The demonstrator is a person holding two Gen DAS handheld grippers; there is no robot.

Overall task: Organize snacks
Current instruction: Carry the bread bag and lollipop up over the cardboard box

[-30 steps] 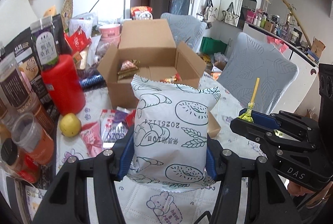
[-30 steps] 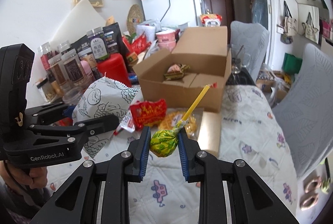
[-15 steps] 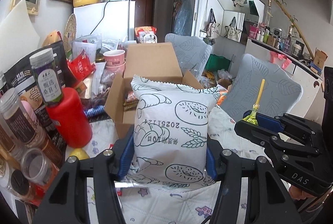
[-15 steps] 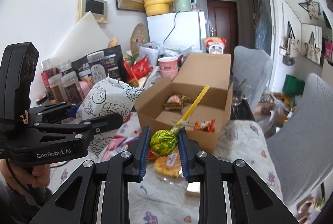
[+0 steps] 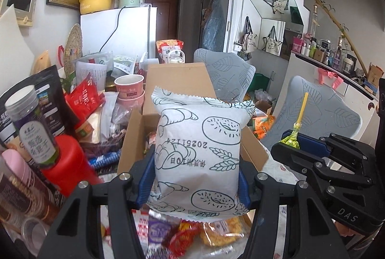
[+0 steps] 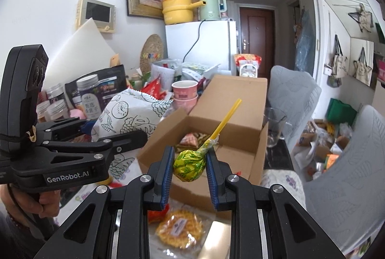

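Observation:
My left gripper (image 5: 195, 177) is shut on a white bread bag (image 5: 199, 150) printed with pastry drawings, held upright in front of the open cardboard box (image 5: 178, 80). The bag also shows in the right wrist view (image 6: 127, 112). My right gripper (image 6: 190, 165) is shut on a green-wrapped lollipop (image 6: 190, 162) with a yellow stick, just before the box (image 6: 238, 97). The lollipop also shows in the left wrist view (image 5: 292, 138). Wrapped snacks (image 6: 192, 138) lie inside the box.
Jars (image 5: 31, 124), a red canister (image 5: 67, 162), pink cups (image 5: 130, 88) and snack bags crowd the table's left side. Loose snacks (image 6: 178, 227) lie on the table in front of the box. Grey chairs (image 5: 317, 112) stand to the right. A white fridge (image 5: 120, 32) stands behind.
Both grippers have risen and moved forward toward the box, each still holding its snack. The box now looks closer and larger in both views.

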